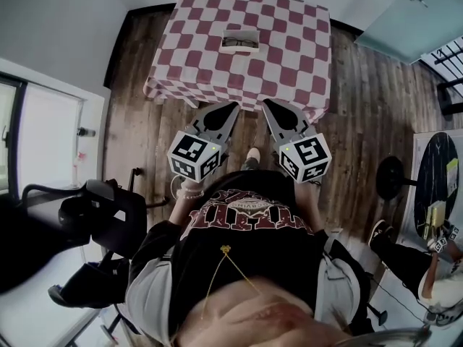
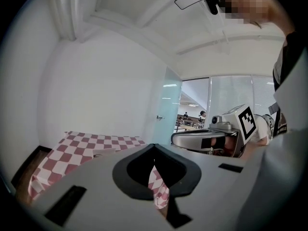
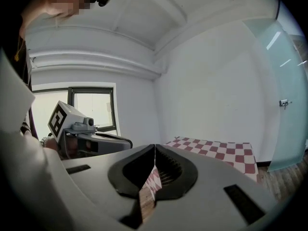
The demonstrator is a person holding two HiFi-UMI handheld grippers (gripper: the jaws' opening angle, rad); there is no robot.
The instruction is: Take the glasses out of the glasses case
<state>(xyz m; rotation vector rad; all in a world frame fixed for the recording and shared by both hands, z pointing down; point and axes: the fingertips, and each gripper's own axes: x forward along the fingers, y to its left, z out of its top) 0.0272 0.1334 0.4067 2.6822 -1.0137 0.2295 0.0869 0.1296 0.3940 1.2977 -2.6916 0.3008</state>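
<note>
The glasses case (image 1: 240,41) lies open on the far half of the red-and-white checked table (image 1: 289,63), with dark glasses showing inside it. In the left gripper view the case (image 2: 107,152) is a small pale shape on the cloth, left of the jaws. My left gripper (image 1: 232,108) and right gripper (image 1: 267,104) are side by side in front of my chest, just short of the table's near edge and well short of the case. Both are shut with nothing between the jaws, as the left gripper (image 2: 154,146) and right gripper (image 3: 155,147) show in their own views.
A wooden floor (image 1: 145,121) surrounds the table. A black chair (image 1: 101,212) stands at my left. At the right are a round black table (image 1: 432,183) and another person's legs (image 1: 398,255). A frosted glass door (image 1: 409,13) is at the far right.
</note>
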